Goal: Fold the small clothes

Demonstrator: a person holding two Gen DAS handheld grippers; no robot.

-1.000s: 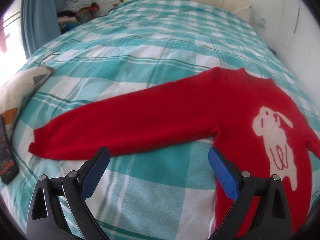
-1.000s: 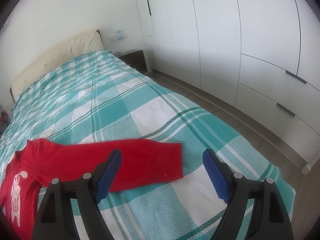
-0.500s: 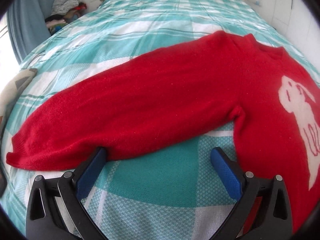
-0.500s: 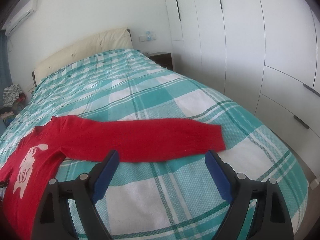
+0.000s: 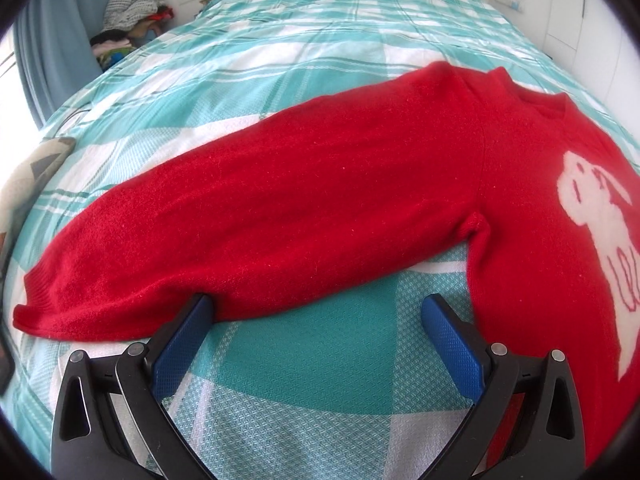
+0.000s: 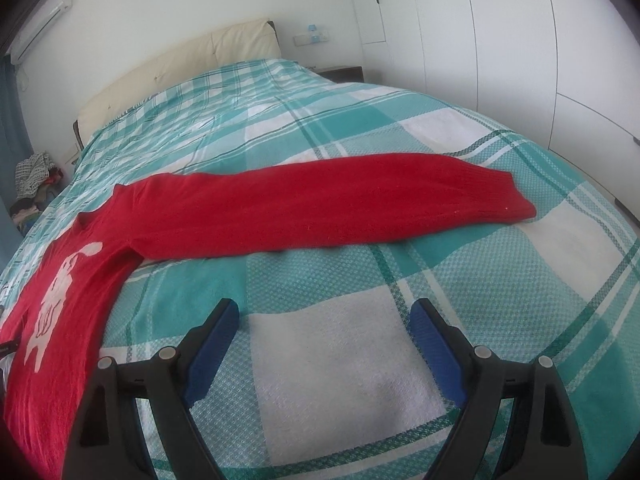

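Both claws are gaping wide, holding nothing: the left claw (image 5: 316, 314) is touching the sweater (image 5: 320, 208) sleeve, the right claw (image 6: 324, 314) is hovering over the bed (image 6: 460, 280).

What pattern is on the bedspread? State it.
The bedspread is a teal-and-white plaid, clearest in the right wrist view.

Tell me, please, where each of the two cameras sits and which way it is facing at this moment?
Left wrist: rides on the left tongs, low over the bed, facing the red sweater and its near sleeve; both blue pads show, open, one pad tip at the sleeve's edge.
Right wrist: rides on the right tongs, higher and further back, facing the other sleeve, the headboard and the wardrobe; both pads show, open, short of the cloth.
Shared: sweater with white animal motif, checked bedspread, headboard, clothes pile.
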